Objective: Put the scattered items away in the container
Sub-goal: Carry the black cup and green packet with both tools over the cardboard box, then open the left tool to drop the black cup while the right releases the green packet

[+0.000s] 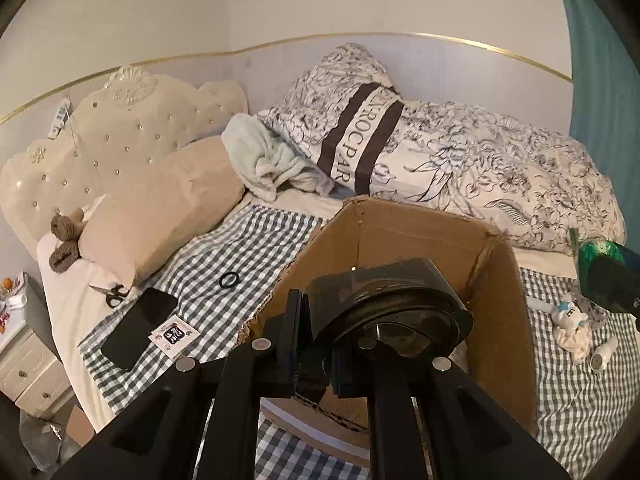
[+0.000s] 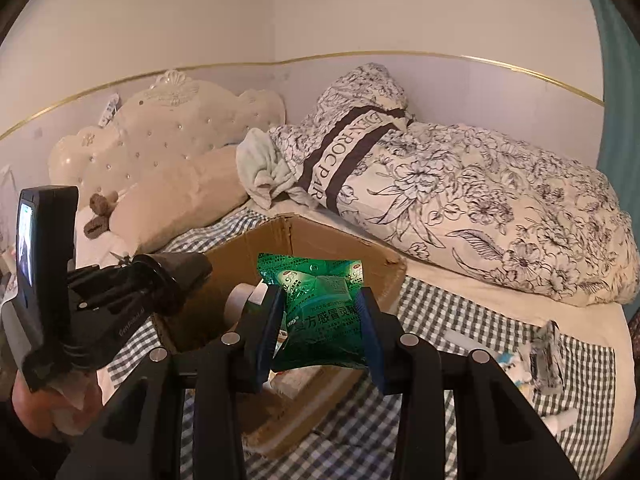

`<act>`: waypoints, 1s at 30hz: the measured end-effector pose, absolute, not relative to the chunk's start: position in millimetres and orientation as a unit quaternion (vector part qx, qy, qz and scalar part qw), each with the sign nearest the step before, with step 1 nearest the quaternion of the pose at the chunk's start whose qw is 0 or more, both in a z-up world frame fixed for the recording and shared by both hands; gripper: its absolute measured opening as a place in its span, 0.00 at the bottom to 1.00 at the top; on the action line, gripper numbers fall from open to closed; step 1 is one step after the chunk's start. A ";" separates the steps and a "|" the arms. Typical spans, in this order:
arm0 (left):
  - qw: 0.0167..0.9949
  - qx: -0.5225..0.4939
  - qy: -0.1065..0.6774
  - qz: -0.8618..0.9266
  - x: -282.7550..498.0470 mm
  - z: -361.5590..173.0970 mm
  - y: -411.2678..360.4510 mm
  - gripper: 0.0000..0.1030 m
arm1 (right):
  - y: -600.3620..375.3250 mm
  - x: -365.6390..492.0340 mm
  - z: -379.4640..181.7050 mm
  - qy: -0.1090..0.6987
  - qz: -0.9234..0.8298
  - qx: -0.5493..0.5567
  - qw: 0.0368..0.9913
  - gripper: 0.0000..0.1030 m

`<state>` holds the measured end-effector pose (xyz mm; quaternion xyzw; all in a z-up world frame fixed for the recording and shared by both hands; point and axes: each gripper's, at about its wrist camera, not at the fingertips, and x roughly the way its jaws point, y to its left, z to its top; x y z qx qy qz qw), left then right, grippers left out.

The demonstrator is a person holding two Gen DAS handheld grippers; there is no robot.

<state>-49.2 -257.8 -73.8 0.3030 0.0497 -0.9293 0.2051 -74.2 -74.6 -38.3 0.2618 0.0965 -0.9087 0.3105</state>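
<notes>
Nearest the right camera, the right gripper (image 2: 320, 328) is clamped on a green sachet (image 2: 322, 312) held above the near rim of the cardboard box (image 2: 344, 252). Over the box's left side, the left gripper (image 1: 316, 344) is clamped on a dark round lid-like thing (image 1: 384, 300). Both loads crowd one opening, so they could knock together, or the limp sachet could slide outside onto the checked sheet (image 2: 448, 304).
</notes>
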 end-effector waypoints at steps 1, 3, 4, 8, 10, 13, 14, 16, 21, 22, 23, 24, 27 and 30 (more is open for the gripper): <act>0.204 0.305 0.051 -0.929 -51.4 -75.1 -259.3 0.11 | -80.6 -77.9 -40.5 0.101 -0.907 0.264 0.311 0.36; 0.200 0.311 0.054 -0.927 -56.7 -79.3 -261.7 0.11 | -89.8 -83.4 -44.8 0.109 -0.905 0.267 0.312 0.36; 0.198 0.314 0.055 -0.927 -59.5 -81.3 -262.1 0.11 | -94.6 -87.4 -47.5 0.112 -0.904 0.270 0.312 0.36; 0.189 0.325 0.054 -0.925 -70.6 -88.1 -262.0 0.11 | -107.0 -100.3 -56.7 0.121 -0.900 0.280 0.311 0.36; 0.189 0.330 0.055 -0.923 -76.6 -91.2 -261.9 0.11 | -112.4 -108.2 -61.3 0.128 -0.899 0.284 0.308 0.36; 0.189 0.338 0.060 -0.920 -84.8 -96.8 -264.6 0.11 | -119.2 -121.3 -68.3 0.134 -0.896 0.294 0.306 0.36; 0.189 0.340 0.063 -0.919 -87.2 -98.2 -265.7 0.11 | -121.6 -126.7 -70.7 0.135 -0.894 0.299 0.305 0.36; 0.187 0.345 0.066 -0.917 -92.0 -101.7 -267.6 0.11 | -126.7 -136.0 -75.9 0.137 -0.891 0.309 0.304 0.36; 0.179 0.367 0.077 -0.910 -103.9 -113.4 -271.4 0.11 | -140.3 -157.4 -92.7 0.146 -0.881 0.336 0.300 0.36; 0.180 0.368 0.077 -0.909 -105.6 -114.0 -271.3 0.11 | -142.4 -160.3 -95.8 0.147 -0.878 0.341 0.300 0.36; 0.180 0.368 0.079 -0.909 -107.0 -114.6 -271.8 0.11 | -144.8 -162.9 -98.9 0.150 -0.876 0.346 0.301 0.36; 0.180 0.368 0.082 -0.908 -107.8 -115.0 -272.4 0.11 | -147.2 -164.7 -101.6 0.153 -0.874 0.350 0.300 0.36; 0.181 0.372 0.087 -0.906 -110.6 -117.6 -273.9 0.11 | -151.6 -167.8 -109.2 0.163 -0.869 0.361 0.298 0.36; 0.182 0.379 0.086 -0.903 -114.2 -121.1 -272.2 0.11 | -152.9 -169.2 -114.1 0.167 -0.866 0.366 0.296 0.37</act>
